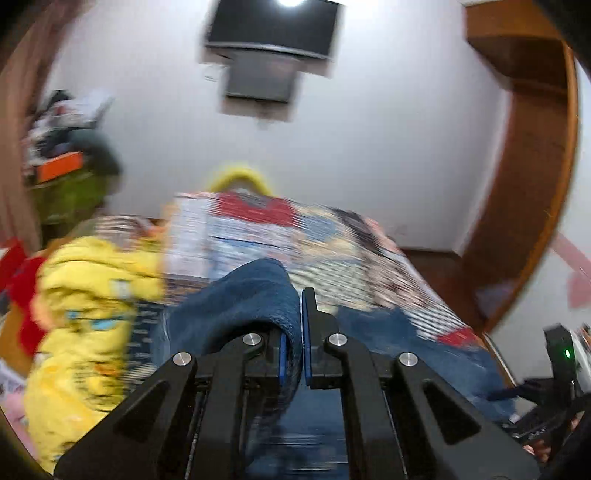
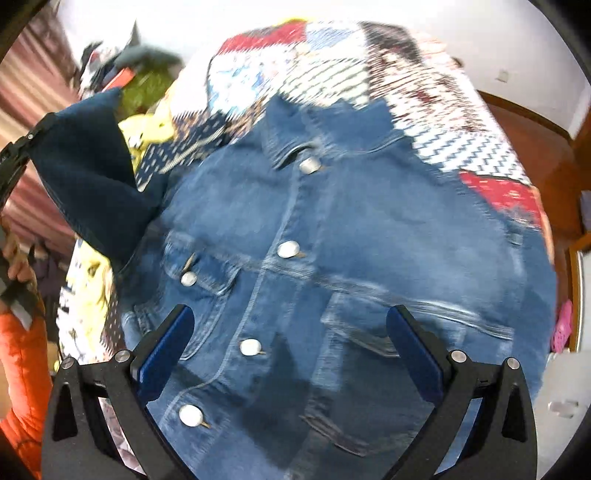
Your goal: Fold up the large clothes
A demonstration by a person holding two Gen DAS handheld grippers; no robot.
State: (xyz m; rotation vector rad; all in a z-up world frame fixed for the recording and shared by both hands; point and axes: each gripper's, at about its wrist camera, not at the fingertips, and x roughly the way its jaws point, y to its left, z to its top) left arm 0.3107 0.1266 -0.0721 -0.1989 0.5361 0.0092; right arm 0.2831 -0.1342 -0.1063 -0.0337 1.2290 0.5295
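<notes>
A blue denim jacket (image 2: pixel 332 236) lies front up, buttons fastened, on a bed with a patchwork cover (image 2: pixel 406 74). My left gripper (image 1: pixel 300 332) is shut on a fold of the jacket's sleeve (image 1: pixel 251 295) and holds it lifted off the bed; the lifted sleeve (image 2: pixel 92 166) and this gripper (image 2: pixel 16 155) show at the left of the right wrist view. My right gripper (image 2: pixel 291 343) is open and empty, hovering over the jacket's lower front. The right gripper shows in the left wrist view (image 1: pixel 557 369) at the far right edge.
A yellow printed garment (image 1: pixel 85 325) lies heaped on the bed's left side, with red cloth (image 1: pixel 22 280) beside it. A wall-mounted television (image 1: pixel 273 26) hangs ahead. A wooden wardrobe (image 1: pixel 535 147) stands right. Piled clutter (image 1: pixel 62 122) sits at the far left.
</notes>
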